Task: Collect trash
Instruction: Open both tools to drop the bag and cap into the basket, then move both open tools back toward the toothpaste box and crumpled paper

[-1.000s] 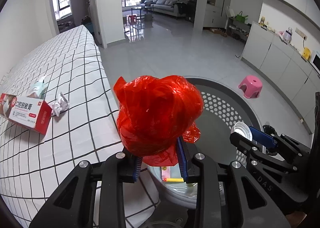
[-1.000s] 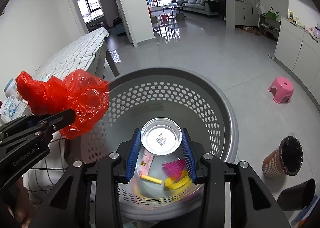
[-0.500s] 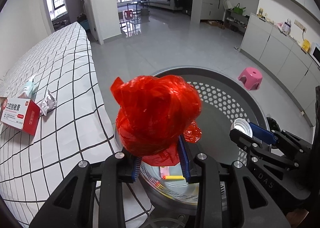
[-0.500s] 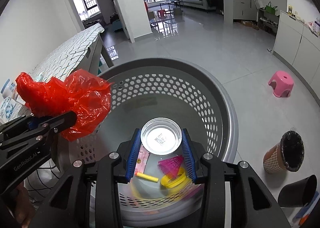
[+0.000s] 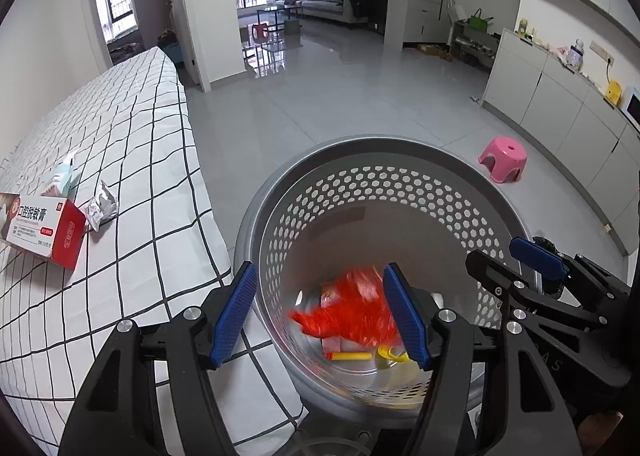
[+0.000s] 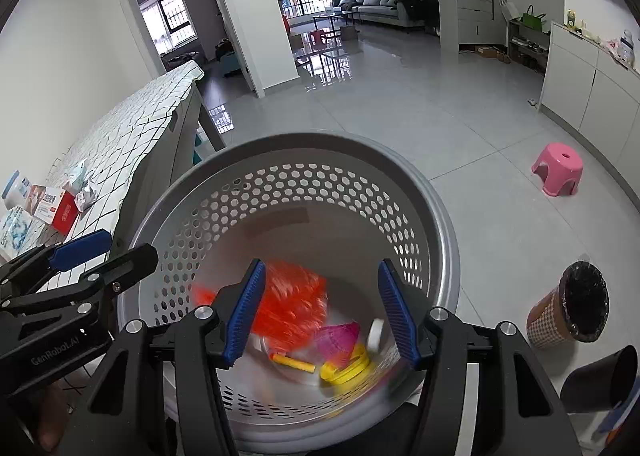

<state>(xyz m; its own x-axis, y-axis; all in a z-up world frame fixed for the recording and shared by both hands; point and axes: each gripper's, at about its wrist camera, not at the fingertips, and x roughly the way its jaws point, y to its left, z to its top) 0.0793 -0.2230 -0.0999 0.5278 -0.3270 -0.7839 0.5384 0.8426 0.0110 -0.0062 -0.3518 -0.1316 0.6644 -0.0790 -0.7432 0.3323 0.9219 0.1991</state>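
Observation:
A grey perforated basket (image 5: 380,192) (image 6: 304,184) stands on the floor beside the table. My left gripper (image 5: 320,316) is open and empty above its left rim. My right gripper (image 6: 320,312) is open and empty above its middle. A red plastic bag (image 5: 352,316) (image 6: 292,304) lies blurred inside the basket. A white cup (image 6: 376,332) is also inside, next to a yellow stick (image 6: 292,362), a pink piece (image 6: 340,336) and a yellow ring (image 6: 346,370). On the checked tablecloth (image 5: 132,144) lie a red and white box (image 5: 44,228), a crumpled silver wrapper (image 5: 102,210) and a pale packet (image 5: 60,176).
A pink stool (image 5: 504,158) stands on the grey floor at right. A brown lined bin (image 6: 572,308) and a black cup (image 6: 600,376) stand right of the basket. White cabinets (image 5: 560,104) line the right wall. More packets (image 6: 20,228) lie on the table.
Both grippers opened. The red bag dropped from the left gripper into the basket, and the white cup dropped from the right gripper into it.

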